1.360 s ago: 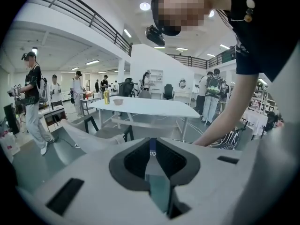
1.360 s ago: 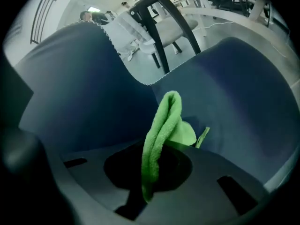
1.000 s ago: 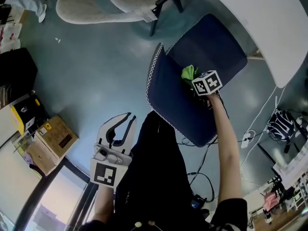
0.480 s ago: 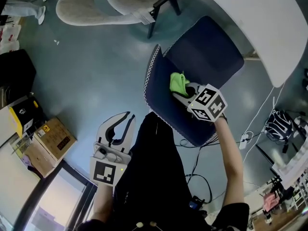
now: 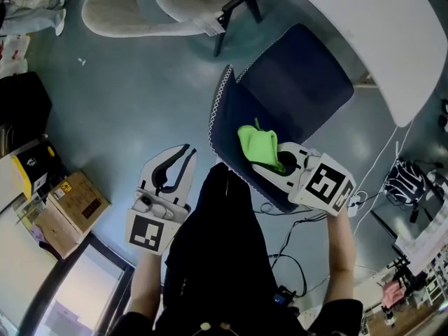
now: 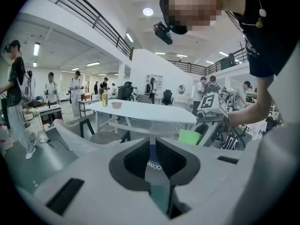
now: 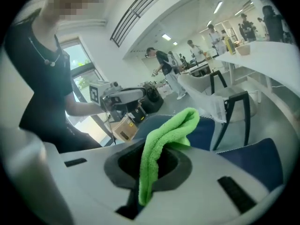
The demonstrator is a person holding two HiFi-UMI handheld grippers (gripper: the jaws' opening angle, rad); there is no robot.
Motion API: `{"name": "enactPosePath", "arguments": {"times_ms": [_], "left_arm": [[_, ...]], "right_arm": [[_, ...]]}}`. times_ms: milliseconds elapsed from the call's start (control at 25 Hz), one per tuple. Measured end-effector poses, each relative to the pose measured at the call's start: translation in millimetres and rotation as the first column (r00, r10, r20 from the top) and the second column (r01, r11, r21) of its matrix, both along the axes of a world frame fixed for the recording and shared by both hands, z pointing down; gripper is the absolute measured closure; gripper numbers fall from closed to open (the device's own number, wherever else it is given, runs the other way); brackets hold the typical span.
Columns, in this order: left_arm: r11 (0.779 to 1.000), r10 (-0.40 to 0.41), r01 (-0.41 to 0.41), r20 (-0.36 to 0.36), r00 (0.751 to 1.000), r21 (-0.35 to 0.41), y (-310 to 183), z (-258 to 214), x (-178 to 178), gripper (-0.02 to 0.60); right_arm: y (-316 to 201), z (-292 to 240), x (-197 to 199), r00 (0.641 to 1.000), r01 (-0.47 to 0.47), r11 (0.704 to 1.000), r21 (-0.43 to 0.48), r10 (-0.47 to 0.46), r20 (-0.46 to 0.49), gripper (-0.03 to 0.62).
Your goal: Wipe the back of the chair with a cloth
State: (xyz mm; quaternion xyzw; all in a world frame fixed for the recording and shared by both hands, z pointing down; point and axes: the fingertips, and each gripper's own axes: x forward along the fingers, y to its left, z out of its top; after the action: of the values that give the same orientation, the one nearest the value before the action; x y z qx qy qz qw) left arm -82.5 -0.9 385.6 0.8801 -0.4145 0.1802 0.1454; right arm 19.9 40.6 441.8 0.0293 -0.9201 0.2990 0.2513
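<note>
The dark blue chair (image 5: 231, 121) with white stitched trim stands just ahead of me, its back nearest me and its seat (image 5: 301, 82) beyond. My right gripper (image 5: 269, 161) is shut on a bright green cloth (image 5: 257, 145), which lies against the chair back near its top edge. In the right gripper view the cloth (image 7: 164, 139) hangs out of the jaws over the blue chair (image 7: 255, 165). My left gripper (image 5: 187, 151) hovers left of the chair, apart from it, jaws nearly together with nothing between them; only the chair's trim (image 6: 153, 164) shows through the slit.
A white table (image 5: 392, 33) curves past the chair on the right. A beige lounge chair (image 5: 161, 5) stands beyond. A cardboard box (image 5: 80, 198) and a yellow-black case (image 5: 31, 163) sit at left. Cables (image 5: 294, 257) trail on the floor under my right arm. People stand in the background.
My right gripper has drawn the green cloth from the seat side down across the chair back toward me and leftward. The left gripper has hardly moved.
</note>
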Motion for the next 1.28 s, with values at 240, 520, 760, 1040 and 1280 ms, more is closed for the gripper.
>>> {"name": "enactPosePath", "arguments": {"times_ms": [240, 520, 760, 1040, 1280], "left_arm": [[0.999, -0.036, 0.038, -0.057, 0.998, 0.025, -30.0, -1.5, 1.4, 0.556], [0.999, -0.033, 0.034, -0.108, 0.994, 0.015, -44.2, -4.4, 16.7, 0.577], [1.000, -0.009, 0.012, -0.125, 0.992, 0.022, -39.0, -10.5, 24.0, 0.575], [1.000, -0.007, 0.009, -0.173, 0.985, 0.011, -40.0, -9.7, 27.3, 0.575], [1.000, -0.010, 0.013, -0.170, 0.985, 0.016, -45.4, -8.8, 26.2, 0.575]], "right_arm": [[-70.6, 101.4, 43.4, 0.938, -0.256, 0.965, 0.061, 0.263, -0.228, 0.576], [-91.3, 259.0, 56.4, 0.813, -0.387, 0.921, -0.048, 0.316, -0.489, 0.576], [-75.6, 309.3, 37.4, 0.809, -0.413, 0.899, -0.148, 0.287, -0.513, 0.576], [-81.3, 269.1, 14.1, 0.883, -0.344, 0.925, -0.160, 0.260, -0.392, 0.576], [-79.9, 197.0, -10.0, 0.948, -0.231, 0.966, -0.116, 0.196, -0.252, 0.576]]}}
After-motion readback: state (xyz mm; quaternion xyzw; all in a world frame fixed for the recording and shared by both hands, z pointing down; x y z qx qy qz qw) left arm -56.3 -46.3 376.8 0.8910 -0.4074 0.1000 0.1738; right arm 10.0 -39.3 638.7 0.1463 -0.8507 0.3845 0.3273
